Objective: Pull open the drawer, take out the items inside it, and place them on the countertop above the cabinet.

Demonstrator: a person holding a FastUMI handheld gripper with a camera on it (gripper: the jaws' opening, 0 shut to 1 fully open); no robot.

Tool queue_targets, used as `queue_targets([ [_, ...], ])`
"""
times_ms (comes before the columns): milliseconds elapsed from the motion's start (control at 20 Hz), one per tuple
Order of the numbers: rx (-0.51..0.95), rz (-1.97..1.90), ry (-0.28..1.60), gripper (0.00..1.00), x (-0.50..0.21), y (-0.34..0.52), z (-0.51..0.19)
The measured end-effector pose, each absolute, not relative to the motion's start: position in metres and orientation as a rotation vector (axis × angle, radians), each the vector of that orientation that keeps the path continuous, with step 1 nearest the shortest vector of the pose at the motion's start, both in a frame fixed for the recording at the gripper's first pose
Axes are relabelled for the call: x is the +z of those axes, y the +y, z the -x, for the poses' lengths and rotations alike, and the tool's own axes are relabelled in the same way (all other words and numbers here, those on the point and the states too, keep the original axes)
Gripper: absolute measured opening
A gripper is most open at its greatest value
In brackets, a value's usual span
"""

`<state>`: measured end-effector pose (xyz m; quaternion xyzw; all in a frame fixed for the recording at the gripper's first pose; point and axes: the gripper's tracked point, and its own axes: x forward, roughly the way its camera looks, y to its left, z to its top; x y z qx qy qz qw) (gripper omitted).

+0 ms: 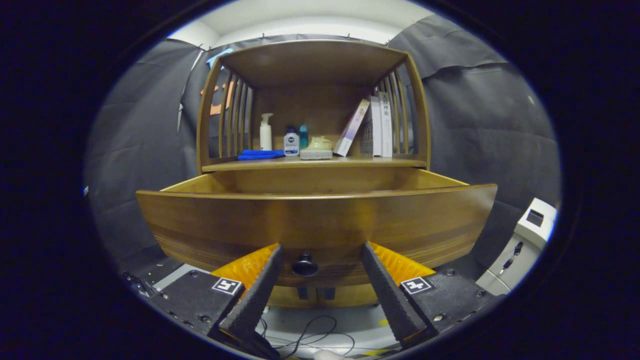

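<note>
The drawer [315,220] stands pulled well out of the cabinet [312,100], its curved front filling the middle of the frame, and its dark round knob [304,265] sits low in the centre, in the gap between the fingers. The gripper [321,254] has its fingers spread wide, one on each side of the knob and neither pressing it, so they hold nothing; that spacing suits a tool that is done with the pull, judging by how far the drawer is out. The view looks at the drawer front from low down, so the inside is hidden behind the front panel and I cannot tell what items lie in it. Above the drawer, in the upper centre of the frame, the surface [370,162] already carries a blue cloth [260,154], a white pump bottle [266,132], two small bottles, a pale block and leaning books [372,125], leaving some bare wood toward the front edge for more things. The next step likely calls for raising the gripper above the drawer rim to look in
</note>
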<state>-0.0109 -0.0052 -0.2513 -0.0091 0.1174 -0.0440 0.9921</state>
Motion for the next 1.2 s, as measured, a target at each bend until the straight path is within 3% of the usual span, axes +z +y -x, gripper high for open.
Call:
queue_targets([
  [450, -0.072, -0.003, 0.241, 0.99, -0.247, -0.005, -0.018],
  [1200, -0.093, -0.01, 0.227, 0.99, -0.242, -0.003, -0.131],
])
